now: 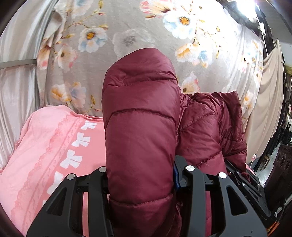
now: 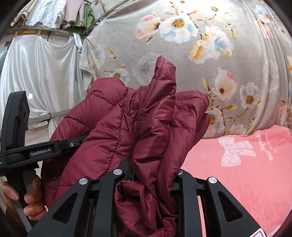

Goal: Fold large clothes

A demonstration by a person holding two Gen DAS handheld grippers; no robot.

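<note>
Bulging up between both your tools is the dark red quilted puffer jacket (image 1: 142,113), shiny nylon with stitched seams, lifted off the bedding. Your left gripper (image 1: 140,178) has its jaws partly apart and pressed against a thick padded roll of the jacket, which fills the gap and rises straight ahead of the fingers; the rest of the jacket (image 2: 127,124) spills off to that gripper's right. Your right gripper (image 2: 147,175) is closed narrower, clamped on a bunched handful of the same fabric, with a folded edge standing up in front of it and loose folds drooping back between the arms.

In the right wrist view, the left tool's black body with its white lettering shows on the far left, reaching into the jacket, and your left hand (image 2: 27,195) wraps its handle below.

Under and beside the jacket lies a pink blanket (image 1: 45,145) with white bow prints and lace-pattern stripes, to the left of the left gripper and to the right of the right one (image 2: 246,173). Beyond both grippers spreads a grey plush bedspread (image 1: 127,21) printed with large white, pink and blue flowers. Silvery satin curtains (image 2: 40,69) hang past it, with clothes (image 2: 54,12) above them.
</note>
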